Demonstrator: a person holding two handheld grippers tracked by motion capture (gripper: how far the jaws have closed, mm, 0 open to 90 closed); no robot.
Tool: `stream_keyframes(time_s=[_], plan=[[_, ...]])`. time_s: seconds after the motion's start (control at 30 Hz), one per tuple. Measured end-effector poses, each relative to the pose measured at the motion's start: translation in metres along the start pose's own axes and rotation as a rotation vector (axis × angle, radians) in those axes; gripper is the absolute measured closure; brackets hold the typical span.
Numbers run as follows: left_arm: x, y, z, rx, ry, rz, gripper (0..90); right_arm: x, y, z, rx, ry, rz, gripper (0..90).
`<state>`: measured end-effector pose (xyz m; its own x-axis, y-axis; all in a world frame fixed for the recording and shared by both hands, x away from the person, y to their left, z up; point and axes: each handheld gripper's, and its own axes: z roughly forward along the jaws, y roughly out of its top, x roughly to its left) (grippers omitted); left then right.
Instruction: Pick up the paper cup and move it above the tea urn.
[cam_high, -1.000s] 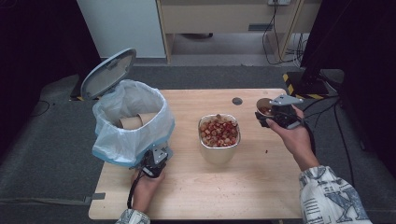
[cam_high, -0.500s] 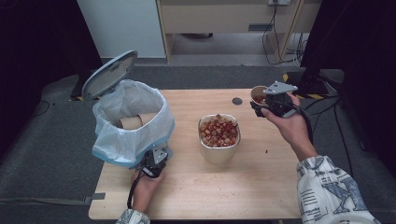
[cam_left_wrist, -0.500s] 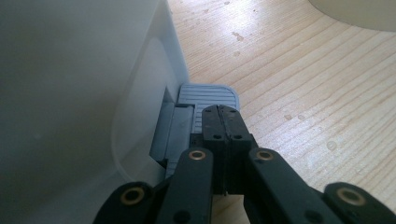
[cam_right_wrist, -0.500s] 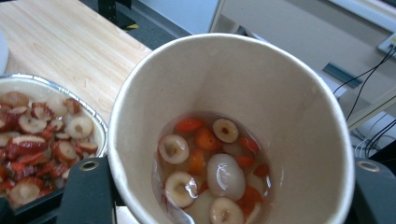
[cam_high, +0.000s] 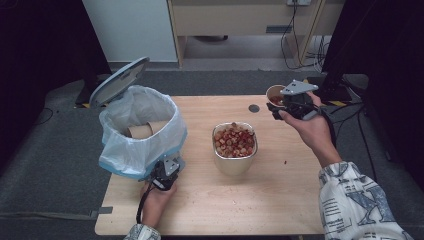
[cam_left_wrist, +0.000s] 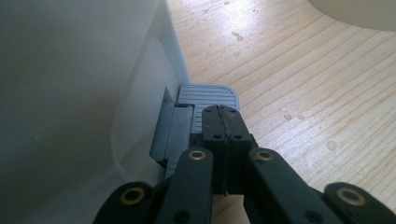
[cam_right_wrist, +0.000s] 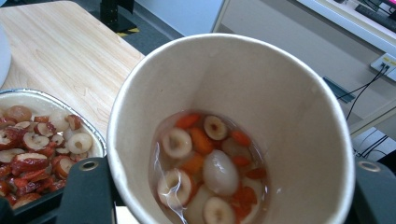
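High view: the wooden table (cam_high: 280, 200) spans the middle and lower frame. At its left end stands the white pedal bin (cam_high: 142, 131), lined with a pale plastic bag, its grey lid (cam_high: 119, 81) tipped up and back toward the upper left; a brown paper cup (cam_high: 139, 131) lies inside it. At the centre of the frame sits a metal tray (cam_high: 235, 161) heaped with sliced red dates and pale fruit. Toward the upper right, the right gripper (cam_high: 278, 108) is held above the table's far right corner, its jaws clamped round a paper cup (cam_high: 274, 93). A small dark disc (cam_high: 254, 108) lies on the wood just left of that cup. At lower left, the left gripper (cam_high: 162, 178) sits at the foot of the bin.

Right gripper view: the paper cup (cam_right_wrist: 261, 93) takes up the centre, tilted so its inside shows, with date slices, orange berries and a pale round fruit in a little liquid at the bottom. The metal tray (cam_right_wrist: 95, 135) is at the lower left.

Left gripper view: the jaws are pressed together, tips resting on the bin's ribbed grey pedal (cam_left_wrist: 205, 95) at mid-frame, the bin wall on the left.
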<state>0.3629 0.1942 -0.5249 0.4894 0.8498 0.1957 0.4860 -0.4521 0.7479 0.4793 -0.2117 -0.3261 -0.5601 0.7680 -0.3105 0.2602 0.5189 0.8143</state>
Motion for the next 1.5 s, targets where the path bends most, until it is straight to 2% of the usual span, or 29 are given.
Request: stream_keyframes(time_s=[1.0, 1.37, 1.5], plan=[[0.0, 0.0, 0.0, 0.0, 0.001, 0.003, 89.3, 0.004, 0.025, 0.001, -0.013, 0.017, -0.083, 33.2], [0.0, 0.0, 0.0, -0.001, 0.0, -0.002, 89.3, 0.002, 0.027, 0.008, -0.071, 0.059, -0.113, 33.3], [0.0, 0.0, 0.0, -0.002, 0.0, -0.004, 89.3, 0.002, 0.027, 0.011, -0.07, 0.069, -0.131, 33.3]])
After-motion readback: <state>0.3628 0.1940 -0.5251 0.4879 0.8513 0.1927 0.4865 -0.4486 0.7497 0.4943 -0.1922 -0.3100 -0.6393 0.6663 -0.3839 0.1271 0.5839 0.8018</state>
